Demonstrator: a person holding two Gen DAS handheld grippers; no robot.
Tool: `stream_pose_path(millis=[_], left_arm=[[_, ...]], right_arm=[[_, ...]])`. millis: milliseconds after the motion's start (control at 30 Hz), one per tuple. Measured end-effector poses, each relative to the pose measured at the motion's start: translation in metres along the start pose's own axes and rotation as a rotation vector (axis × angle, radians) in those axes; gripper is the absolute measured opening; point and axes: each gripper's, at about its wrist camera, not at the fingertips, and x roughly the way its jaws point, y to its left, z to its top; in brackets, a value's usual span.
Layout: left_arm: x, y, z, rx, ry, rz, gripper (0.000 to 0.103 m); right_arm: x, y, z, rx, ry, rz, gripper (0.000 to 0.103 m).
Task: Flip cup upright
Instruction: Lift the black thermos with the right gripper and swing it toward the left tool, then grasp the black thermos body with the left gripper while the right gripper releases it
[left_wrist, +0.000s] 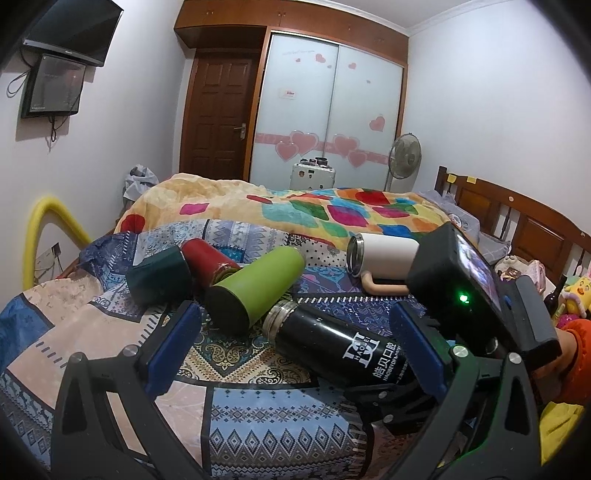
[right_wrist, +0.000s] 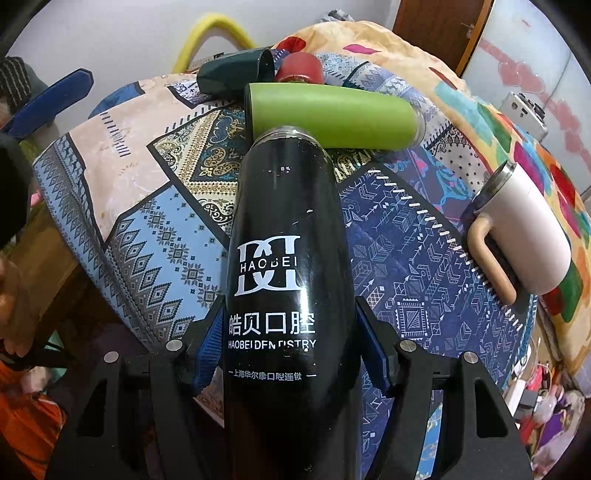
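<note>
A black flask with white "HAOBEI" lettering (right_wrist: 280, 229) lies on its side on the patterned bed cover, its steel mouth pointing away toward a green flask (right_wrist: 332, 110). My right gripper (right_wrist: 291, 339) is shut on the black flask's lower body, blue pads (right_wrist: 373, 343) on both sides. In the left wrist view the black flask (left_wrist: 332, 339) lies between my left gripper's wide-open blue fingers (left_wrist: 173, 347), with the right gripper (left_wrist: 454, 280) holding it from the right. My left gripper (left_wrist: 295, 339) is open and holds nothing.
Other cups lie on their sides: the green flask (left_wrist: 255, 288), a red one (left_wrist: 207, 262), a dark green one (left_wrist: 159, 273), and a white mug with a tan handle (left_wrist: 384, 254). A colourful quilt (left_wrist: 295, 206) is bunched behind. A wooden headboard (left_wrist: 517, 214) is at right.
</note>
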Motion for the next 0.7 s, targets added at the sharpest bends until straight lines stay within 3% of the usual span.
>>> stream_pose_path(millis=[167, 333, 400, 467, 700], left_arm=[[-0.005, 0.005, 0.003, -0.005, -0.009, 0.018, 0.103], [-0.008, 0.007, 0.004, 0.004, -0.008, 0.029, 0.103], [-0.002, 0.006, -0.001, 0.014, 0.018, 0.035, 0.103], [0.007, 0.003, -0.009, 0.024, 0.056, 0.041, 0.103], [0.039, -0.013, -0.034, 0.059, 0.19, 0.018, 0.103]], right_arm=[[-0.019, -0.004, 0.0, 0.021, -0.074, 0.014, 0.065], [-0.053, -0.015, -0.008, 0.048, -0.18, -0.026, 0.066], [-0.064, -0.022, -0.015, 0.069, -0.224, -0.057, 0.082], [-0.072, -0.032, -0.026, 0.102, -0.264, -0.096, 0.084], [-0.055, -0.072, -0.054, 0.212, -0.218, -0.149, 0.083]])
